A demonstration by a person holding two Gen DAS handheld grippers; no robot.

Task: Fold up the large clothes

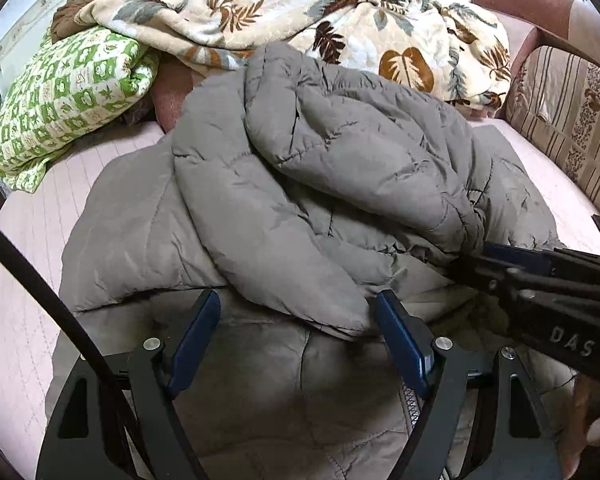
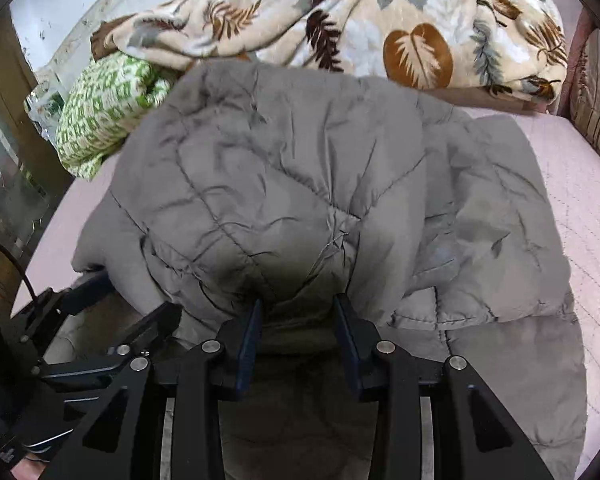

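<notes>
A grey quilted jacket (image 2: 300,200) is lying bunched on a pink bed sheet (image 2: 580,184). The right tool (image 2: 298,312) is reaching into a raised fold of it, its blue-padded fingers (image 2: 252,340) sitting apart with padded cloth bulging between and over their tips. At lower left the left tool (image 2: 92,284) is poking under the jacket's edge, its tips hidden. Behind the jacket a leaf-print blanket (image 2: 380,32) is lying heaped, with a green-and-white patterned quilt (image 2: 104,116) resting just beside it at left.
</notes>
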